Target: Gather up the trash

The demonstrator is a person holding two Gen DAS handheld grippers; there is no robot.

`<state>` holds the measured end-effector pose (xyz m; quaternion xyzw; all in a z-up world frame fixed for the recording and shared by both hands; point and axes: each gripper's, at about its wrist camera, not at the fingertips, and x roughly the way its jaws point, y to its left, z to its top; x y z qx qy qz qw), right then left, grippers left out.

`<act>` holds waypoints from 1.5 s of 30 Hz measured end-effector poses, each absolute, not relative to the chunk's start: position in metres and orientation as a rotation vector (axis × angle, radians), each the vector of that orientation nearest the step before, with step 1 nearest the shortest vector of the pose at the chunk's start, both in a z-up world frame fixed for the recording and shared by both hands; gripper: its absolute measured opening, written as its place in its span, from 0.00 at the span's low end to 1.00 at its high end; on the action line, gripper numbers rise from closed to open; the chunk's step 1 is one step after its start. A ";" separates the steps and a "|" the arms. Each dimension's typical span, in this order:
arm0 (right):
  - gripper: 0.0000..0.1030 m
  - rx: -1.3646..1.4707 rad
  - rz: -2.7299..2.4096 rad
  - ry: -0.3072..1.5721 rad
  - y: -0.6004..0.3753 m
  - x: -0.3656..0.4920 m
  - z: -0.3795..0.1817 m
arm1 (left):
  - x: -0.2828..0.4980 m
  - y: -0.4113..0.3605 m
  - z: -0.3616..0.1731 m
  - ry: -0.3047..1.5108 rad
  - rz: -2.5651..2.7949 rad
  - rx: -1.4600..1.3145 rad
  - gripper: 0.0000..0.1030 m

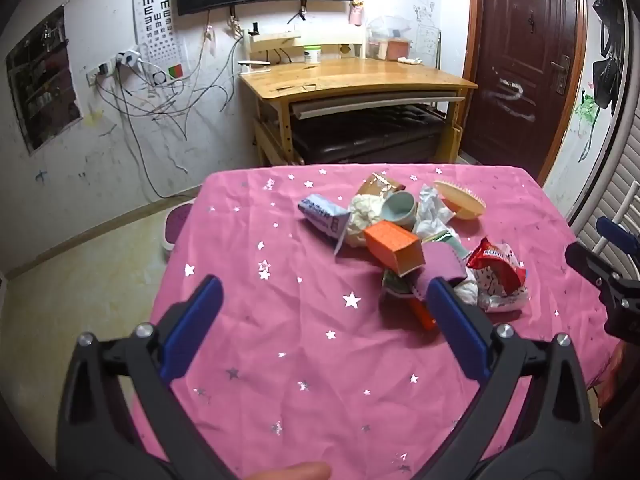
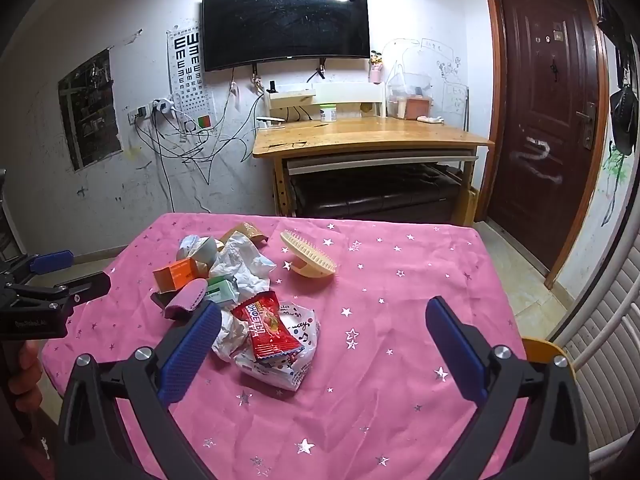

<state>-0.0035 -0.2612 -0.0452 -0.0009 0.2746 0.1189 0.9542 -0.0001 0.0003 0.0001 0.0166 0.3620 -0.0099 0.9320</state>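
A heap of trash lies on the pink star-patterned tablecloth [image 1: 280, 360]: an orange box [image 1: 394, 246], a red snack wrapper [image 1: 498, 264], crumpled white paper [image 1: 430, 212], a pale green cup [image 1: 398, 208], a blue-white carton [image 1: 322, 214] and a purple piece [image 1: 442, 264]. A beige brush [image 1: 460, 200] lies at the far side of the heap. My left gripper [image 1: 324, 294] is open and empty, just short of the heap. My right gripper [image 2: 324, 320] is open and empty, with the red wrapper [image 2: 268, 326] on a white printed bag [image 2: 288, 360] just beyond its left finger.
A wooden desk [image 2: 372, 136] stands against the far wall under a wall-mounted TV [image 2: 286, 22]. A dark brown door [image 2: 548, 120] is at the right. Cables hang on the wall at left. The table's edges drop to the floor on the left and right.
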 end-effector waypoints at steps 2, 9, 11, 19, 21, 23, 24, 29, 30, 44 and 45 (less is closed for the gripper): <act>0.93 0.009 0.245 0.561 -0.262 -0.003 -0.046 | 0.000 -0.001 0.000 0.740 -0.020 0.038 0.95; 0.93 0.008 0.244 0.559 -0.263 -0.003 -0.046 | 0.000 0.000 0.000 0.746 -0.022 0.032 0.95; 0.93 0.004 0.244 0.559 -0.262 -0.003 -0.046 | 0.000 0.000 0.000 0.745 -0.022 0.033 0.95; 0.93 0.003 0.244 0.559 -0.263 -0.003 -0.046 | 0.000 0.002 0.000 0.745 -0.022 0.033 0.95; 0.93 0.003 0.242 0.558 -0.263 -0.002 -0.047 | 0.000 0.000 0.000 0.746 -0.021 0.035 0.95; 0.93 0.003 0.243 0.559 -0.263 -0.002 -0.047 | 0.000 0.001 0.000 0.746 -0.021 0.034 0.95; 0.93 0.002 0.244 0.559 -0.263 -0.002 -0.047 | 0.000 0.000 0.000 0.747 -0.020 0.034 0.95; 0.93 0.001 0.243 0.557 -0.262 -0.004 -0.045 | 0.000 0.000 0.000 0.747 -0.021 0.034 0.95; 0.93 0.000 0.242 0.557 -0.262 -0.004 -0.045 | 0.000 0.000 0.000 0.747 -0.021 0.034 0.95; 0.93 -0.002 0.245 0.559 -0.261 -0.004 -0.046 | 0.000 0.000 0.000 0.748 -0.020 0.034 0.95; 0.93 -0.003 0.245 0.559 -0.261 -0.004 -0.046 | 0.000 0.000 0.000 0.749 -0.020 0.034 0.95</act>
